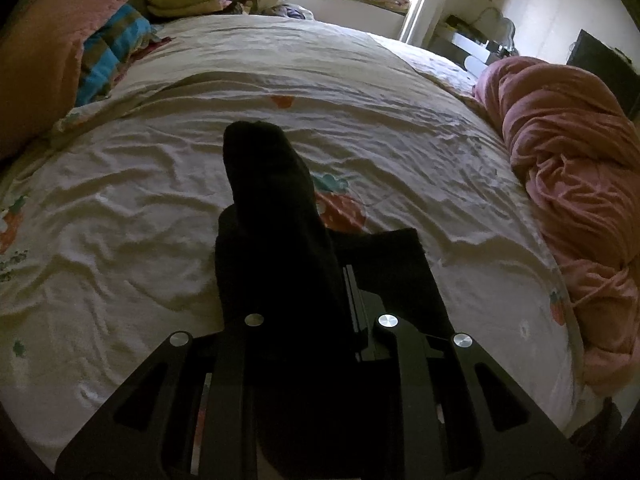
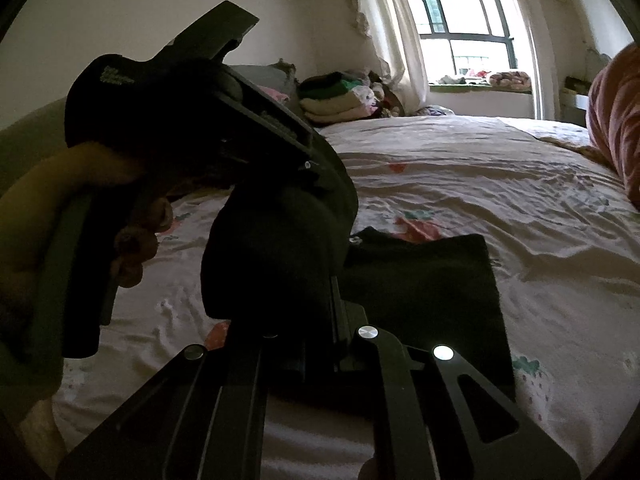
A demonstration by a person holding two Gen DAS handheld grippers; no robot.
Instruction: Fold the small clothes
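Observation:
A black sock (image 1: 276, 216) rises dark and bunched over my left gripper (image 1: 340, 284), which is shut on it; the sock covers one finger. Seen from the right wrist, the same sock (image 2: 272, 256) hangs between both tools. My right gripper (image 2: 330, 296) is shut on its lower part. A hand (image 2: 136, 240) brings the left gripper (image 2: 316, 184) in from the upper left, its tips buried in the fabric. A second flat black piece of cloth (image 1: 394, 268) (image 2: 428, 292) lies spread on the bed sheet just right of the grippers.
The bed sheet (image 1: 140, 208) is pale, wrinkled and printed with strawberries. A pink blanket (image 1: 572, 184) is heaped along the right edge. Pillows (image 1: 60, 48) and a stack of folded clothes (image 2: 336, 100) sit at the far left, under a window (image 2: 460, 20).

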